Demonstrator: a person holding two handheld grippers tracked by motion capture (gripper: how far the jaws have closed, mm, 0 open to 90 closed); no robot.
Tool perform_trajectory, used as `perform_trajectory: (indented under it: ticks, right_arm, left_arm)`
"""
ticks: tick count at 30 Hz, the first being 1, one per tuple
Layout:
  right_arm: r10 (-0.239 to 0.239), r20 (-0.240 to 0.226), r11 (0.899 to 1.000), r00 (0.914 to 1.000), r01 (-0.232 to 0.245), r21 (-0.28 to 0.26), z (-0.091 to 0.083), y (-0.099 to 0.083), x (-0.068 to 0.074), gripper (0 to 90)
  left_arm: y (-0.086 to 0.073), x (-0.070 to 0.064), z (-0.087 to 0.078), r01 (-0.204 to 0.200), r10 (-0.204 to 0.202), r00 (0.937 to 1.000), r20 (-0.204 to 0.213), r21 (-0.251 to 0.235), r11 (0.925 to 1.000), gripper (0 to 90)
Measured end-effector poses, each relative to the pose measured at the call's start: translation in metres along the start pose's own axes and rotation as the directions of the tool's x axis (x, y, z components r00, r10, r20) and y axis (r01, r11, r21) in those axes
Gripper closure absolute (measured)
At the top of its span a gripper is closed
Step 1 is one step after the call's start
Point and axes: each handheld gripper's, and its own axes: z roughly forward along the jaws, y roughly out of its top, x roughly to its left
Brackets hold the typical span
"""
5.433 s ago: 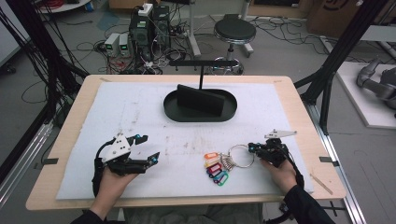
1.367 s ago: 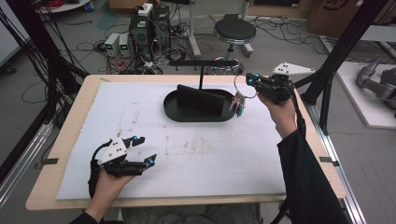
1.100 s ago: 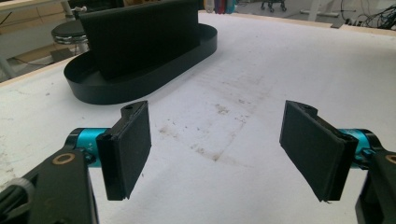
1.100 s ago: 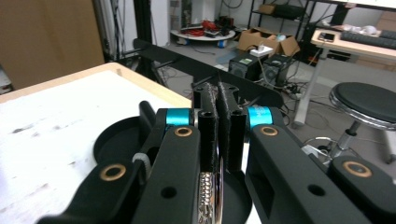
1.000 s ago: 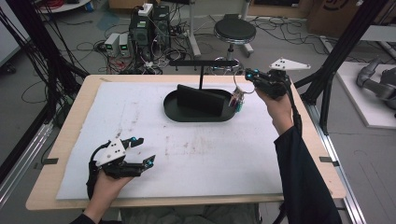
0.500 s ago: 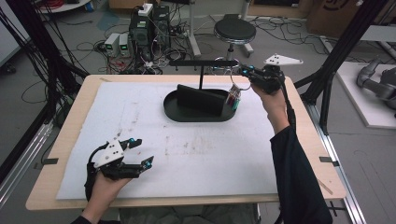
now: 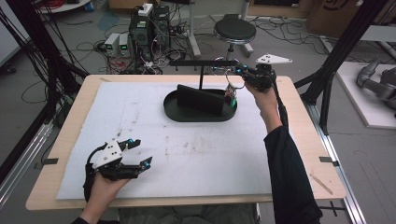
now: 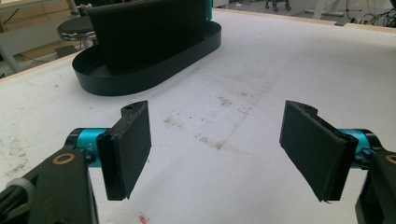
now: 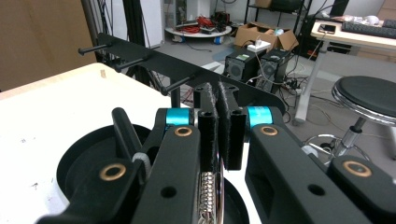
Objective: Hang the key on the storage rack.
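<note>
A black rack stands at the back of the table: an oval base (image 7: 200, 113) with an upright plate and a post that carries a horizontal bar (image 7: 203, 62) with pegs (image 9: 180, 84). My right gripper (image 7: 240, 72) is held up at the bar's right end, shut on a metal key ring (image 7: 229, 77). Coloured key tags (image 7: 229, 95) hang from the ring over the base's right end. The right gripper (image 9: 219, 93) clamps the ring (image 9: 211, 196) between its pads. My left gripper (image 7: 141, 151) rests open near the front left; nothing lies between its pads (image 8: 126, 149).
A white mat (image 7: 187, 149) covers the wooden table (image 7: 322, 177). The oval base (image 8: 140, 74) lies ahead of the left gripper. A stool (image 7: 235, 31), computers and cables stand on the floor beyond the far edge.
The right gripper lifted the key ring off the table and carried it up and back to the bar's right end. The left gripper has hardly moved.
</note>
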Motion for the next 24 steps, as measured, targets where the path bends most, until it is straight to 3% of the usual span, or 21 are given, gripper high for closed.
perform_trajectory:
  ticks: [6, 14, 24]
  right_arm:
    - [0.009, 0.004, 1.000, 1.0000, -0.009, 0.001, 0.007, -0.001, -0.002, 87.7]
    - [0.068, 0.004, 0.998, 0.9976, -0.068, 0.001, 0.012, -0.007, -0.011, 87.7]
    - [0.060, 0.024, 0.998, 0.9979, -0.060, 0.023, 0.018, -0.012, -0.016, 87.7]
  left_arm:
    - [0.000, 0.000, -0.002, -0.001, 0.001, 1.0000, -0.001, -0.004, 1.0000, 24.9]
    - [-0.002, -0.001, -0.005, 0.000, 0.000, 1.0000, -0.007, -0.002, 1.0000, 24.9]
    - [-0.004, 0.000, -0.009, 0.008, -0.008, 0.9998, -0.019, 0.000, 1.0000, 24.9]
